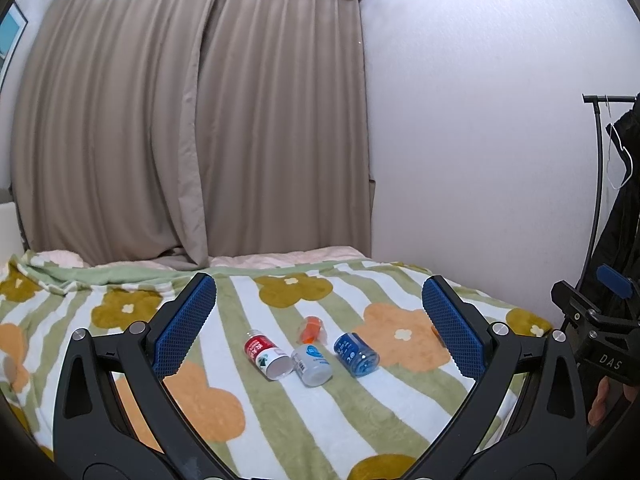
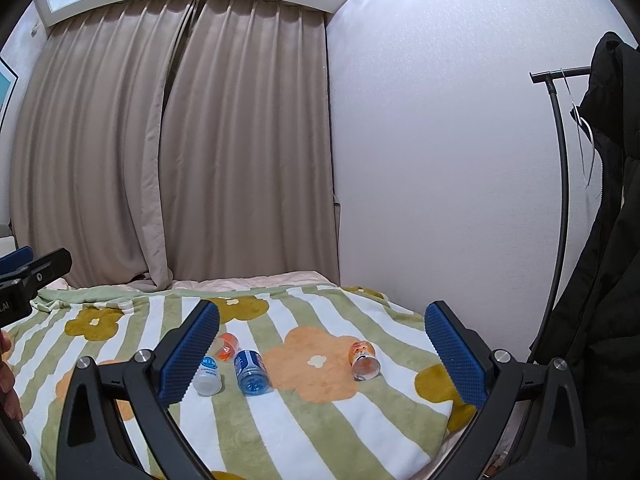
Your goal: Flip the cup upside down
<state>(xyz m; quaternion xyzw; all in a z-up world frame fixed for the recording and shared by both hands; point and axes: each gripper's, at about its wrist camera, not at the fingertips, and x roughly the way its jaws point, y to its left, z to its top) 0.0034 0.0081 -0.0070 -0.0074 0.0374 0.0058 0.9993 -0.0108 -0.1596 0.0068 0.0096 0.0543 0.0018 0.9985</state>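
Several small cups lie on their sides on a flowered blanket (image 1: 320,412). In the left wrist view I see a red-and-white cup (image 1: 267,354), a pale blue-white cup (image 1: 311,364), a blue cup (image 1: 355,355) and an orange cup (image 1: 310,328). My left gripper (image 1: 320,324) is open and empty, above and short of them. In the right wrist view the pale cup (image 2: 207,376), blue cup (image 2: 251,372), orange cup (image 2: 226,345) and a second orange-labelled cup (image 2: 363,360) show. My right gripper (image 2: 322,352) is open and empty, short of them.
The blanket (image 2: 320,420) covers a bed against beige curtains (image 1: 192,120) and a white wall (image 1: 480,140). A black coat rack (image 2: 560,200) with a dark coat (image 2: 608,260) stands at the right. The bed's right edge drops off near the rack.
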